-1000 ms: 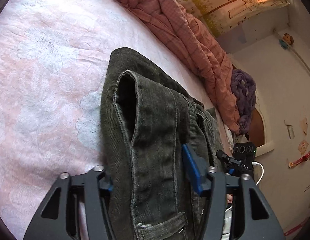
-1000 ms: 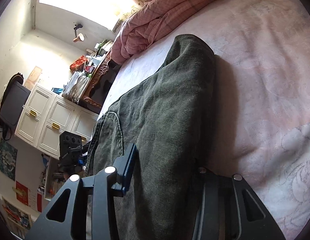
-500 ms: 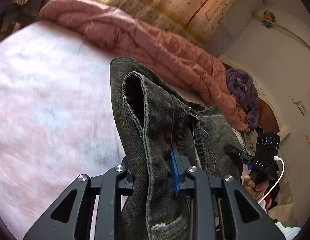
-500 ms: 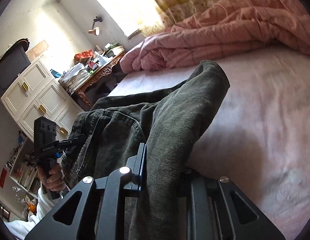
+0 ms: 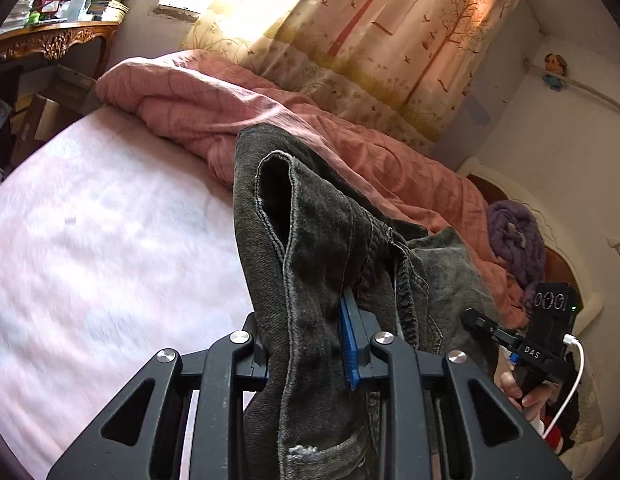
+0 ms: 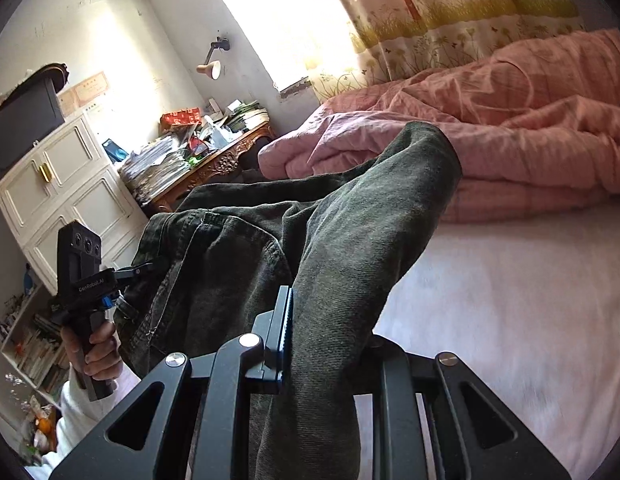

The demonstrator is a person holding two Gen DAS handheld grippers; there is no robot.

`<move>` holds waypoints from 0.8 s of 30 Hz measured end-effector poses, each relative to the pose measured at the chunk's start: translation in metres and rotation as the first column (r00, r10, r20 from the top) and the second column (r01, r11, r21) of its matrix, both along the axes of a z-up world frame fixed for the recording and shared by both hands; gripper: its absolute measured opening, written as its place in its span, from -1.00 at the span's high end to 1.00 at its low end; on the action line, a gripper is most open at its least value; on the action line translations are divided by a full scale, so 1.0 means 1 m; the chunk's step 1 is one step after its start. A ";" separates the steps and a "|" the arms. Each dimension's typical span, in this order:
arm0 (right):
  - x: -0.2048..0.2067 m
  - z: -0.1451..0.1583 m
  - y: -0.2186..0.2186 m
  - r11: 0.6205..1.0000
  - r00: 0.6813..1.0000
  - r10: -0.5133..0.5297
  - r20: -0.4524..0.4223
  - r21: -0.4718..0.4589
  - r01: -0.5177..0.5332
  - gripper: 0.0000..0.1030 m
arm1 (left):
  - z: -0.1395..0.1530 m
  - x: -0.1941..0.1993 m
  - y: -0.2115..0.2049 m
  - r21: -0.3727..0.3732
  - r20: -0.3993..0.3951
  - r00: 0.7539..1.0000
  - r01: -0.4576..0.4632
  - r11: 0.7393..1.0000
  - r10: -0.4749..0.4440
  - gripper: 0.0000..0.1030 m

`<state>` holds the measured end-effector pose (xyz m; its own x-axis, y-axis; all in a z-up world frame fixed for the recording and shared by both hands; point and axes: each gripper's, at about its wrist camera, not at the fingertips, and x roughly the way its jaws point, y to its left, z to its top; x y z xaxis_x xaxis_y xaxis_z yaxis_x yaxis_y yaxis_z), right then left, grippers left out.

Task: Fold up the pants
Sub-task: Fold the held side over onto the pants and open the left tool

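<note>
Pink bed sheet (image 5: 90,248) lies below both tools. Left gripper (image 5: 306,344) and right gripper (image 6: 326,344) each clamp the dark green pants (image 5: 310,240), which drape forward from the fingers, raised off the bed.

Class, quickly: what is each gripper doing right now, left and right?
Left gripper: shut on the dark grey-green denim pants.
Right gripper: shut on the same pants.
</note>
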<state>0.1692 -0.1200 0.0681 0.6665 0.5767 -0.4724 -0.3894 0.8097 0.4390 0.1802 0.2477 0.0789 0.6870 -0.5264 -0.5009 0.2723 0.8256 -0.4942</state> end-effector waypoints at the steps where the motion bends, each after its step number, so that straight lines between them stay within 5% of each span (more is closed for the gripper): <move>1: 0.016 0.000 0.009 1.000 1.000 -0.004 0.000 -0.006 0.004 0.63 | 0.000 0.014 0.006 0.003 0.000 1.000 -0.016 1.000 0.016 0.54; 10: 0.146 -0.021 0.078 1.000 1.000 0.012 -0.026 -0.010 -0.012 0.63 | -0.023 0.109 0.058 0.094 0.018 0.992 -0.125 0.988 0.124 0.54; 15: 0.192 -0.094 0.112 0.999 0.992 -0.004 -0.129 -0.048 -0.002 0.63 | -0.098 0.141 0.078 0.130 -0.104 0.974 -0.190 0.973 0.204 0.49; 17: 0.201 -0.124 0.118 0.986 0.986 -0.085 -0.143 -0.156 0.062 0.52 | -0.137 0.148 0.082 0.193 -0.122 0.961 -0.222 0.956 0.248 0.24; 18: 0.206 -0.134 0.116 0.990 0.983 -0.073 -0.170 -0.135 0.050 0.51 | -0.146 0.148 0.087 0.160 -0.133 0.961 -0.219 0.962 0.241 0.25; 20: 0.212 -0.131 0.107 0.997 0.978 -0.057 -0.202 -0.059 0.046 0.51 | -0.138 0.147 0.093 0.112 -0.140 0.960 -0.228 0.967 0.243 0.24; 24: 0.212 -0.136 0.111 0.995 0.980 -0.061 -0.192 -0.087 0.045 0.51 | -0.135 0.140 0.076 0.237 -0.082 0.958 -0.248 0.939 0.274 0.14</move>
